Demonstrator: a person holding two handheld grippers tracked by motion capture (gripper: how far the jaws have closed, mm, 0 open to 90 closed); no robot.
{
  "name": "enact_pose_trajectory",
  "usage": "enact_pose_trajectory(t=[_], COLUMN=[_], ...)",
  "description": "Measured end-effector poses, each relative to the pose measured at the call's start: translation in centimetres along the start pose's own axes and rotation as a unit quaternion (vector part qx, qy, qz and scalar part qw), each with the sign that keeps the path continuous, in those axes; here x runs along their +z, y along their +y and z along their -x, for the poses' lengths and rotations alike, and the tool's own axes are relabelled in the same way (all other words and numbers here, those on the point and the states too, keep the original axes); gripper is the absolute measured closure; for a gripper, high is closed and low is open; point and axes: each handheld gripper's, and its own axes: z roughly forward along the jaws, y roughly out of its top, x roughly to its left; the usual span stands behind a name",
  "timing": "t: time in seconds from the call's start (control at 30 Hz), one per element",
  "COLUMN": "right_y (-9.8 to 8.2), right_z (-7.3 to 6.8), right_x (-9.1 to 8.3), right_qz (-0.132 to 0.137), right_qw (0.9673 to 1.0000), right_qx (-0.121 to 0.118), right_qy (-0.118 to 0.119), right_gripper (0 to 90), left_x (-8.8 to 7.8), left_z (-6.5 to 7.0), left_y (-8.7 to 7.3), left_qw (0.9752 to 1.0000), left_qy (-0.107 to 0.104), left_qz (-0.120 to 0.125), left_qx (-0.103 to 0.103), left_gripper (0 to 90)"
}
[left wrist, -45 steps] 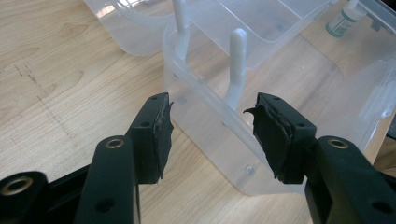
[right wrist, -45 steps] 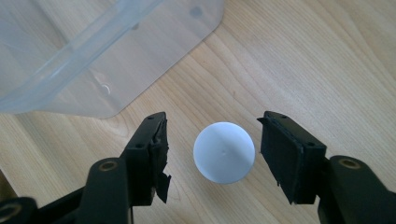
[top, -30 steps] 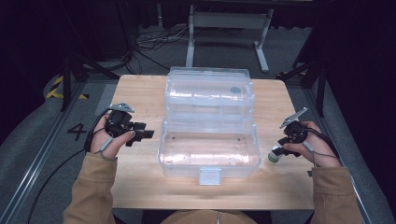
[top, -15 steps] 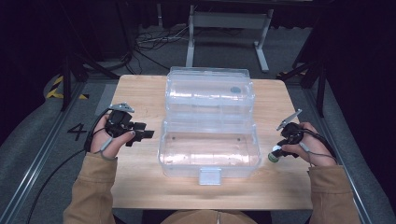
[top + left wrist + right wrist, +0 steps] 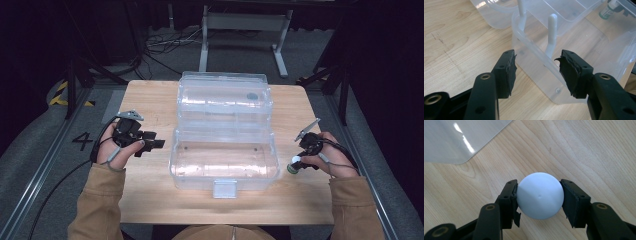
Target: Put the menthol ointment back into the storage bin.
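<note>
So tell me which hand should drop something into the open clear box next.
Right, probably. The right tool is shut on a white-capped bottle beside the clear box; the left tool is open with nothing between its jaws.

One table (image 5: 150, 100), wood top. One clear box (image 5: 222, 160), lid (image 5: 225, 97) hinged open behind it: one lid, one latch (image 5: 224, 188) at the front edge. Two white posts (image 5: 552, 35) inside the box. One bottle (image 5: 295, 164), white cap (image 5: 540, 195). Two grippers: left (image 5: 150, 144), right (image 5: 300, 160). Two hands, two tan sleeves (image 5: 97, 205).
</note>
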Motion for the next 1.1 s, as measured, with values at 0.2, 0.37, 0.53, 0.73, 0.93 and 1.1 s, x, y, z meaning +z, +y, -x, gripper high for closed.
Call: enact_pose_trajectory(t=[0.2,0.37,0.53,0.73,0.93,1.1], right_y=[0.1,0.3,0.7,1.1,1.3,1.5], right_z=[-0.1,-0.3,-0.5,-0.9,-1.3,-1.7], right_x=[-0.1,-0.7,-1.5,-2.4,-3.6,-4.5], right_qz=[-0.005,0.001,0.009,0.018,0.031,0.04], right_qw=[1.0,1.0,0.9999,0.9997,0.9993,0.9989], right_qx=[-0.002,-0.005,-0.013,-0.018,-0.019,-0.025], right_qy=[-0.002,0.001,0.002,0.001,-0.001,-0.003], right_gripper=[50.7,50.7,50.7,50.8,50.8,50.8], left_x=[-0.1,-0.2,-0.5,-0.9,-1.2,-1.3], left_z=[0.0,0.0,-0.1,-0.1,-0.1,-0.1], left_y=[-0.1,-0.4,-0.8,-1.3,-1.7,-1.9], left_qw=[1.0,1.0,0.9999,0.9998,0.9997,0.9996], left_qy=[0.001,0.001,0.006,0.011,0.014,0.018], left_qz=[0.001,-0.001,0.0,0.0,0.0,-0.001], left_qx=[-0.002,-0.006,-0.009,-0.015,-0.02,-0.021], left_gripper=[47.2,47.2,47.2,47.2,47.2,47.2])
